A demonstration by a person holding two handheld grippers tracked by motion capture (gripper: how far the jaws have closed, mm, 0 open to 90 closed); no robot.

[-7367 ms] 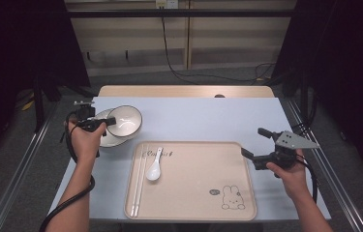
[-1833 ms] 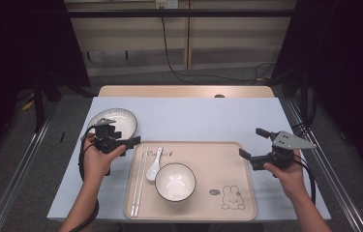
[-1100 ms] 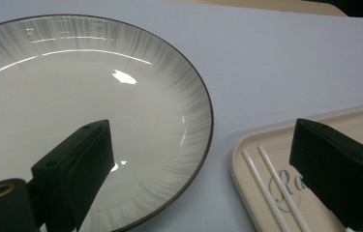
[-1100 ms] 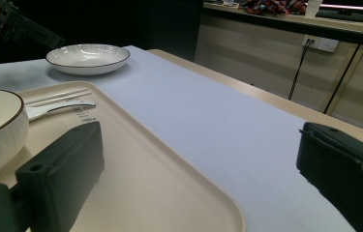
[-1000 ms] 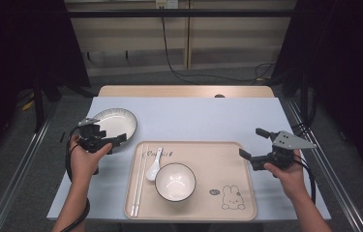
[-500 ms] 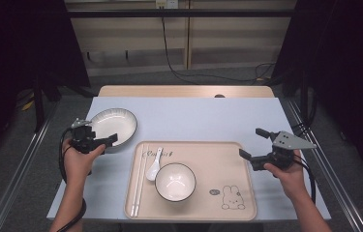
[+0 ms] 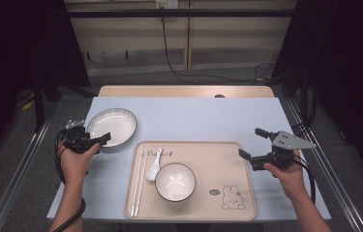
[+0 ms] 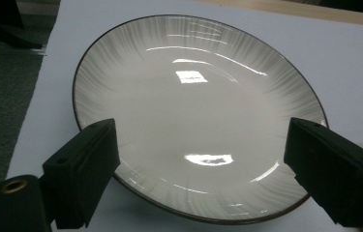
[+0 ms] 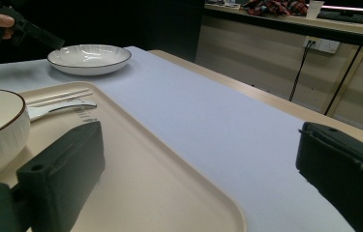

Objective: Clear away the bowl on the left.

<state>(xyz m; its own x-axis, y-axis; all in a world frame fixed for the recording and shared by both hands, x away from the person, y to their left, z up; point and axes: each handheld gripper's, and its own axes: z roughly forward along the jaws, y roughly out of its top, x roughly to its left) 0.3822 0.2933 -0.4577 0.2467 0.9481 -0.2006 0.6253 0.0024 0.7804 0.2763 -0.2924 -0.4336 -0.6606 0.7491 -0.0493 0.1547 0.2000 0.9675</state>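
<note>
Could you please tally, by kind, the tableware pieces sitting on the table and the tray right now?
Shallow white plate with a dark rim, on the pale blue table: 1
Round white bowl with a dark rim, on the tray: 1
White ceramic spoon, on the tray: 1
Pale chopsticks, on the tray: 2
Beige rectangular tray with a rabbit drawing: 1
Total: 6

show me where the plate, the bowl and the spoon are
plate (image 7: 112, 125), high view, centre of its well.
bowl (image 7: 174, 181), high view, inside bottom.
spoon (image 7: 153, 170), high view, on its scoop.
</note>
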